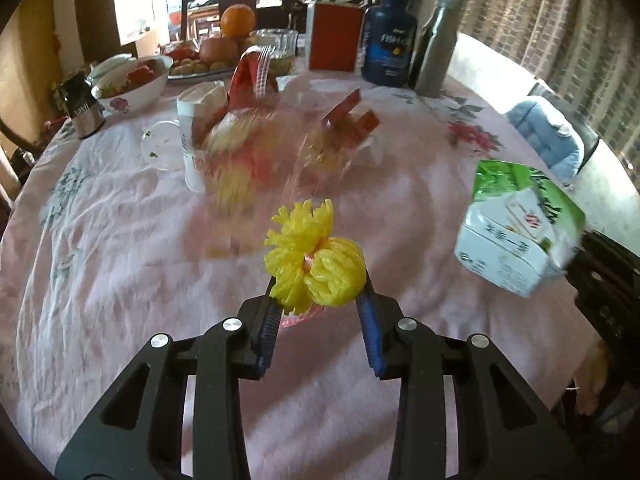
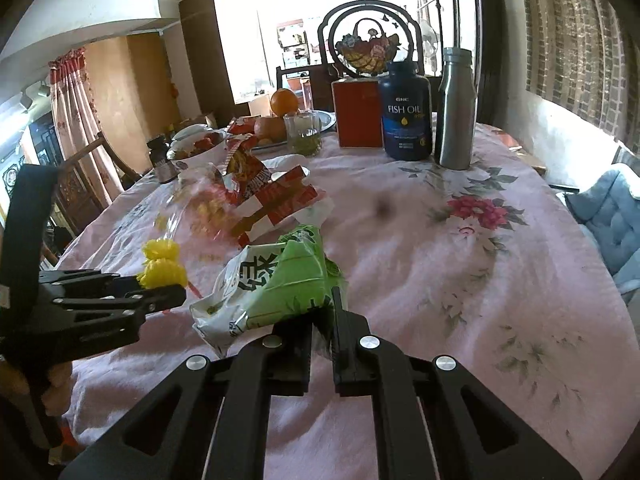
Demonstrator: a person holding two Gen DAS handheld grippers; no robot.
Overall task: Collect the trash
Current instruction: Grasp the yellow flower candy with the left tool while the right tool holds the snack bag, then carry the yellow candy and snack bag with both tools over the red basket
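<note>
My left gripper point(image 1: 318, 300) is shut on a yellow foam fruit net point(image 1: 314, 266) and holds it above the pink tablecloth; it also shows at the left of the right wrist view point(image 2: 162, 268). My right gripper point(image 2: 322, 312) is shut on a green and white carton point(image 2: 276, 284), crumpled, held above the table; the carton shows at the right of the left wrist view point(image 1: 520, 228). Ahead on the table lies a clear plastic bag point(image 1: 256, 152) with yellow and red wrappers, and red snack packaging point(image 2: 272, 196).
A round table with a floral pink cloth point(image 2: 460, 280) carries a fish oil bottle point(image 2: 406, 110), a steel bottle point(image 2: 456, 110), a red box point(image 2: 358, 114), a glass point(image 2: 303, 132), fruit plates and bowls point(image 1: 134, 80), and a white cup point(image 1: 192, 136). A blue cushioned chair point(image 2: 612, 216) stands right.
</note>
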